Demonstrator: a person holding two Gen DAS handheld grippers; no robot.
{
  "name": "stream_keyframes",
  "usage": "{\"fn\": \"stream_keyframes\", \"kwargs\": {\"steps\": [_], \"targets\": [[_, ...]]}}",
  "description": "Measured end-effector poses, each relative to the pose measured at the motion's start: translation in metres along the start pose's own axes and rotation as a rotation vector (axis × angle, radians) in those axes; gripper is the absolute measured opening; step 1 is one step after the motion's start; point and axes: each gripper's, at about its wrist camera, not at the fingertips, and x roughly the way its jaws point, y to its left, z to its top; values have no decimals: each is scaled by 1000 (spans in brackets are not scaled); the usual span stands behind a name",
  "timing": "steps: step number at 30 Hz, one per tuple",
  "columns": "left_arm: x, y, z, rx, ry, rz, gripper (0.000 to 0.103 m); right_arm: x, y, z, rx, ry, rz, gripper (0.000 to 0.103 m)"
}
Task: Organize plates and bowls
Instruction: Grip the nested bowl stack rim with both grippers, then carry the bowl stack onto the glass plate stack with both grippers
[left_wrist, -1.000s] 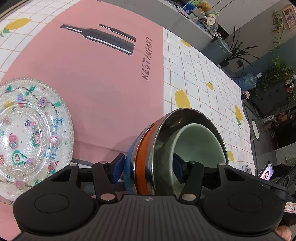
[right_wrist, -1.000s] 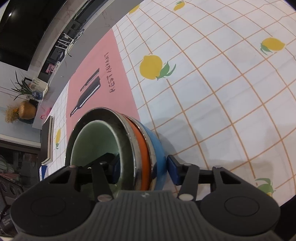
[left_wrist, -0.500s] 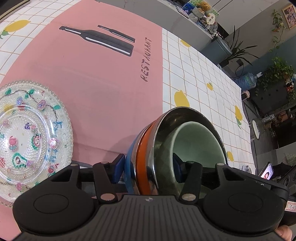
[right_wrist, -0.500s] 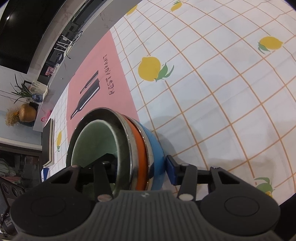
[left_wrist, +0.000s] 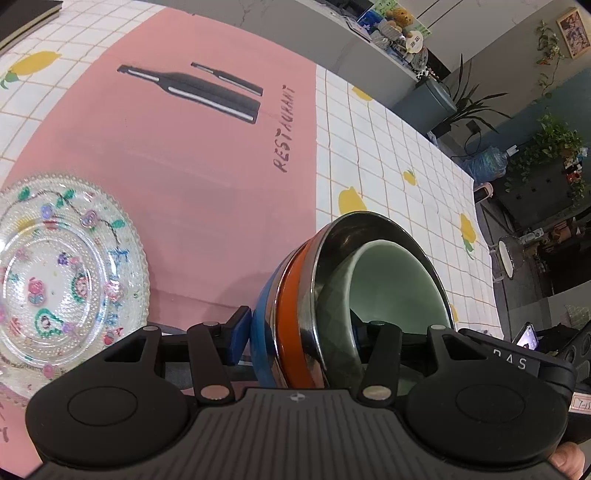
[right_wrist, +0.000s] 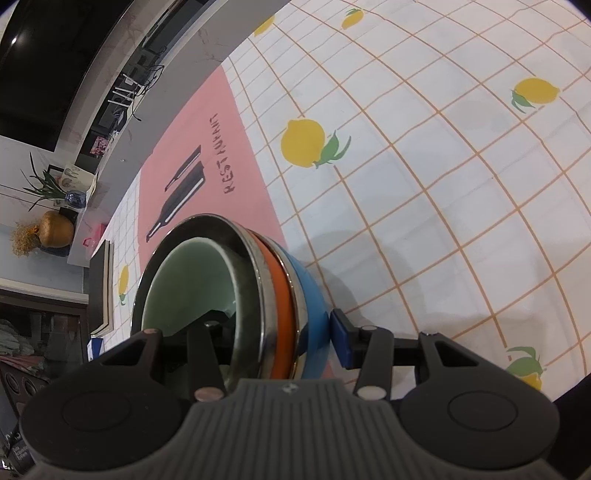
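A nested stack of bowls (left_wrist: 295, 314) (blue outside, then orange, steel, pale green inside) is held above the table between both grippers. My left gripper (left_wrist: 299, 332) is shut on its rim, one finger outside on the blue wall, the other inside the green bowl. My right gripper (right_wrist: 273, 332) is shut on the opposite rim of the same stack (right_wrist: 280, 295) the same way. A clear glass plate (left_wrist: 62, 284) with painted flowers lies on the pink mat at the left in the left wrist view.
The table has a lemon-print grid cloth (right_wrist: 424, 166) with a pink "RESTAURANT" mat (left_wrist: 177, 155) on it. A counter edge runs along the far side. Books (right_wrist: 99, 288) lie at the table's far left in the right wrist view.
Both grippers and the bowl stack have shifted slightly over the table; the glass plate and mat print have slid a little in view. The grip is unchanged.
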Motion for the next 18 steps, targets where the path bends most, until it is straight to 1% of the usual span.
{"fn": "stream_keyframes", "kwargs": {"steps": [7,10,18], "targets": [[-29,4,5,-16,-45,10,57,-8,28,-6,-51,0,30,46],[-44,9,9,-26,-65,22,57,-8,42,-7,-73,14,48,46],[-81,33,15,-81,-126,56,57,1,85,-20,-155,46,94,46]]}}
